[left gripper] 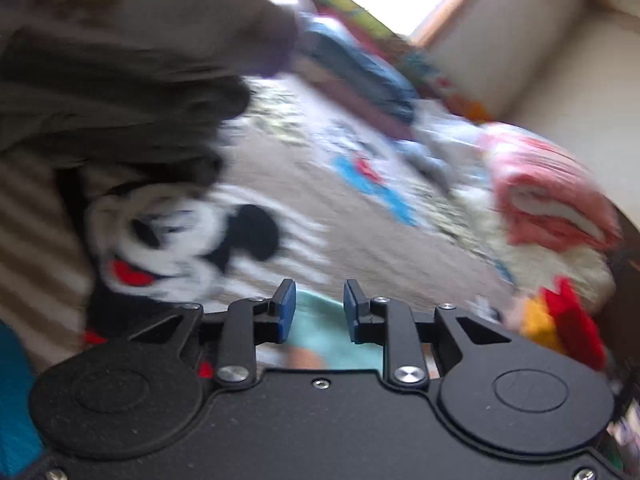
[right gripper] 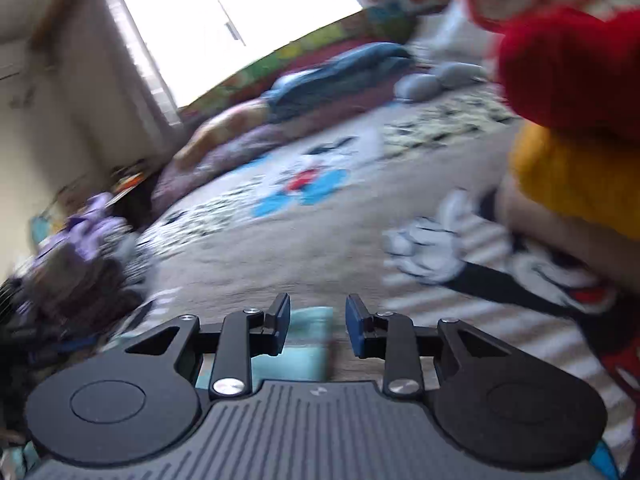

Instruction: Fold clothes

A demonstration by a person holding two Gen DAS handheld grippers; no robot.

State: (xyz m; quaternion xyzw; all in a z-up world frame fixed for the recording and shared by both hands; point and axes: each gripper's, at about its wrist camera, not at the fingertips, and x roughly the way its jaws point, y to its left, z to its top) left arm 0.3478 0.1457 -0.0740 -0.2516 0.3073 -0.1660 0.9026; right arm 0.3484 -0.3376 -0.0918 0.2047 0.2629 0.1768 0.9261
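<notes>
Both views are motion-blurred. A light teal garment (left gripper: 320, 336) lies on the bed just under my left gripper (left gripper: 320, 308). Its blue pads (left gripper: 287, 312) stand apart with a clear gap, and the cloth shows through that gap without being pinched. In the right wrist view the same teal garment (right gripper: 308, 344) lies beneath my right gripper (right gripper: 318, 320). Those pads (right gripper: 356, 328) are also apart and press on nothing. Most of the garment is hidden behind the gripper bodies.
A cartoon-mouse bedspread (left gripper: 280, 184) covers the bed. A brown-grey garment heap (left gripper: 120, 80) rises at left, with a pink folded pile (left gripper: 548, 200) at right. Blue clothes (right gripper: 340, 72) lie far back, a purple pile (right gripper: 80, 240) at left. Red-and-yellow fabric (right gripper: 572, 100) looms at right.
</notes>
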